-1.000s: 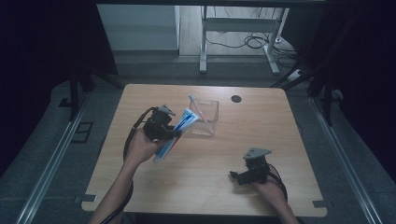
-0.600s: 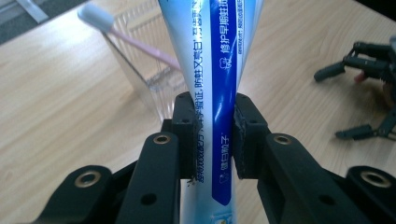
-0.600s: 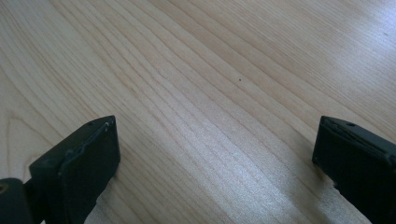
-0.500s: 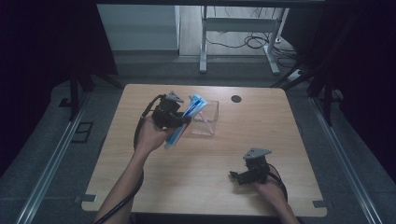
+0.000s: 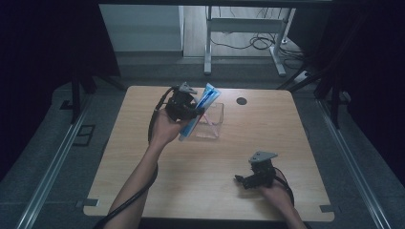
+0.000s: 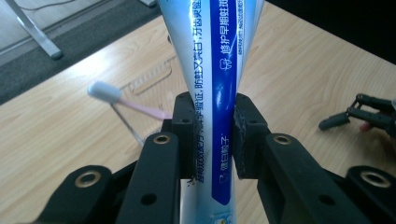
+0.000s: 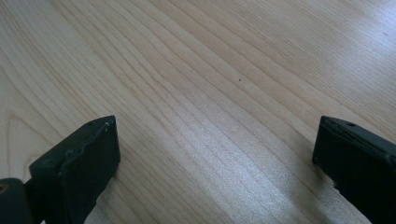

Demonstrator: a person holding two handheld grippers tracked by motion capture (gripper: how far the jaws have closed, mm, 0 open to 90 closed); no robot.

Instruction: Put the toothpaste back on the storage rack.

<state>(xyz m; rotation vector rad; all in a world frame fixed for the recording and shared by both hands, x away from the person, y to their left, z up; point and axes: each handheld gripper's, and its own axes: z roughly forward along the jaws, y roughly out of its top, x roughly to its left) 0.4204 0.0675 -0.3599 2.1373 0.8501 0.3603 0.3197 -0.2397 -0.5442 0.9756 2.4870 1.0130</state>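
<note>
Left gripper (image 6: pixel 210 135) clamps a blue-and-white toothpaste tube (image 6: pixel 219 70); its own view shows printed text and a pink toothbrush (image 6: pixel 126 100) just behind the jaws. High view shows the tube (image 5: pixel 198 114) held over a clear box (image 5: pixel 212 125). Right gripper (image 7: pixel 215 158) stands wide, nothing between, bare table (image 7: pixel 210 70) beneath.

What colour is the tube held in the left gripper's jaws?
The tube is white fading to light blue with a dark blue stripe and printed text, clearest in the left gripper view.

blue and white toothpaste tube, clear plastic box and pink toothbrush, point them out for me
Blue and white toothpaste tube (image 6: pixel 219 70): left gripper view, printed body above the jaws.
Clear plastic box (image 5: pixel 213 125): high view, its right wall.
Pink toothbrush (image 6: pixel 100 89): left gripper view, its white head.
</note>
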